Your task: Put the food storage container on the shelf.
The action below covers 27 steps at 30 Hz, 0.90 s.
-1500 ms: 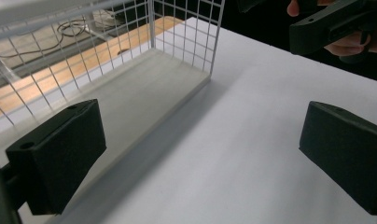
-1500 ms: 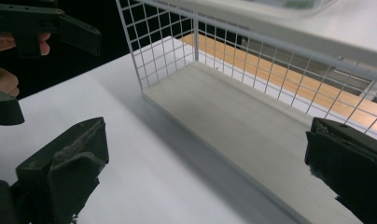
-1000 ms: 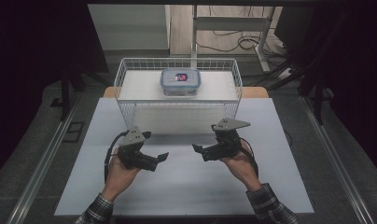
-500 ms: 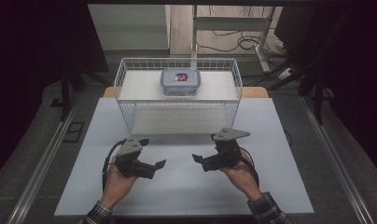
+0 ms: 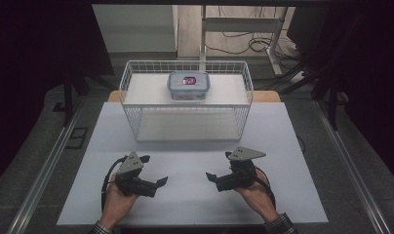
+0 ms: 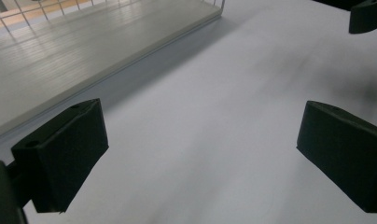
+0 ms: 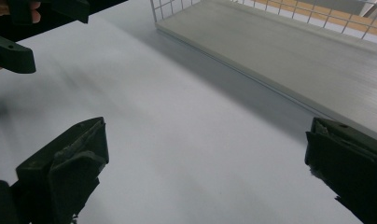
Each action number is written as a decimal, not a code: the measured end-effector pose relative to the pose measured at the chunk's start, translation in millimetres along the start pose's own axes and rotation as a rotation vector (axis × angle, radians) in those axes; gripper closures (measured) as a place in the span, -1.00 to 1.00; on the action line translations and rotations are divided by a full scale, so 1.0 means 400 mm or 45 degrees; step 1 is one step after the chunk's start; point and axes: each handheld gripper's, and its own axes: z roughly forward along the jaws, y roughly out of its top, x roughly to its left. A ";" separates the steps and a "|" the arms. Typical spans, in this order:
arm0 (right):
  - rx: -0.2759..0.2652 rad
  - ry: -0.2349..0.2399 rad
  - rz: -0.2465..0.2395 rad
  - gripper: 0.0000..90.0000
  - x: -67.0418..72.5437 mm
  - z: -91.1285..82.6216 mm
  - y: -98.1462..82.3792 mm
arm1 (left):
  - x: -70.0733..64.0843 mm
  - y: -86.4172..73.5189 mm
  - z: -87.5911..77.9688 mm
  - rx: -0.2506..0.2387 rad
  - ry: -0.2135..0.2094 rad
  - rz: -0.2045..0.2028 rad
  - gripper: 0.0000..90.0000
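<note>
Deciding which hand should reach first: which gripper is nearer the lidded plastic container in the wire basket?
Right, narrowly. The right gripper is below and slightly right of the container; the left gripper sits slightly farther down, a little left. Both are open, outside the wire basket.

Bare table (image 5: 195,161) lies open between both hand-held grippers — ahead, the wire basket (image 5: 136,127) wall blocks passage.

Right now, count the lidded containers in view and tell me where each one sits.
1. The lidded container sits inside the wire basket, toward its far side, beyond both grippers. Nothing seems hidden.
</note>
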 end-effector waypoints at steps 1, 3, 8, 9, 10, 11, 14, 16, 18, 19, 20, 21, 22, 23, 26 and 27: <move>0.001 -0.004 0.000 -1.00 0.000 -0.003 -0.004 | -0.001 -0.004 -0.002 0.005 0.004 0.002 -0.96; 0.000 -0.010 -0.004 -1.00 0.001 -0.008 -0.012 | -0.001 -0.013 -0.006 0.014 0.014 0.005 -0.97; 0.001 -0.028 -0.007 -1.00 0.002 -0.023 -0.028 | -0.001 -0.027 -0.022 0.012 0.025 0.000 -0.97; 0.002 -0.030 -0.006 -1.00 0.002 -0.026 -0.031 | -0.001 -0.030 -0.024 0.011 0.026 -0.003 -0.97; 0.003 -0.033 -0.006 -1.00 0.002 -0.029 -0.033 | -0.001 -0.033 -0.027 0.014 0.028 0.000 -0.97; 0.002 -0.037 -0.008 -1.00 0.001 -0.032 -0.036 | -0.001 -0.036 -0.030 0.016 0.031 -0.001 -0.97; 0.004 -0.044 -0.007 -1.00 -0.001 -0.042 -0.044 | -0.001 -0.045 -0.038 0.020 0.036 -0.007 -0.97; 0.004 -0.050 -0.007 -1.00 -0.002 -0.049 -0.049 | -0.002 -0.051 -0.044 0.023 0.044 -0.006 -0.97; 0.007 -0.056 -0.004 -1.00 -0.003 -0.055 -0.055 | -0.002 -0.055 -0.049 0.024 0.049 -0.006 -0.97; 0.007 -0.060 -0.007 -1.00 -0.004 -0.058 -0.057 | -0.001 -0.059 -0.053 0.025 0.054 -0.005 -0.97; 0.008 -0.062 -0.005 -1.00 -0.005 -0.062 -0.061 | -0.001 -0.062 -0.056 0.026 0.056 -0.006 -0.97; 0.008 -0.065 -0.005 -1.00 -0.006 -0.066 -0.064 | 0.000 -0.064 -0.058 0.025 0.061 -0.007 -0.97; 0.009 -0.069 -0.002 -1.00 -0.006 -0.069 -0.067 | 0.001 -0.067 -0.061 0.026 0.064 -0.008 -0.97; 0.009 -0.072 0.000 -1.00 -0.007 -0.072 -0.070 | 0.001 -0.070 -0.064 0.025 0.067 -0.009 -0.97; 0.013 -0.083 0.002 -1.00 -0.008 -0.081 -0.078 | 0.003 -0.077 -0.073 0.023 0.074 -0.011 -0.97; 0.014 -0.084 0.003 -1.00 -0.009 -0.084 -0.081 | 0.004 -0.080 -0.076 0.023 0.076 -0.011 -0.97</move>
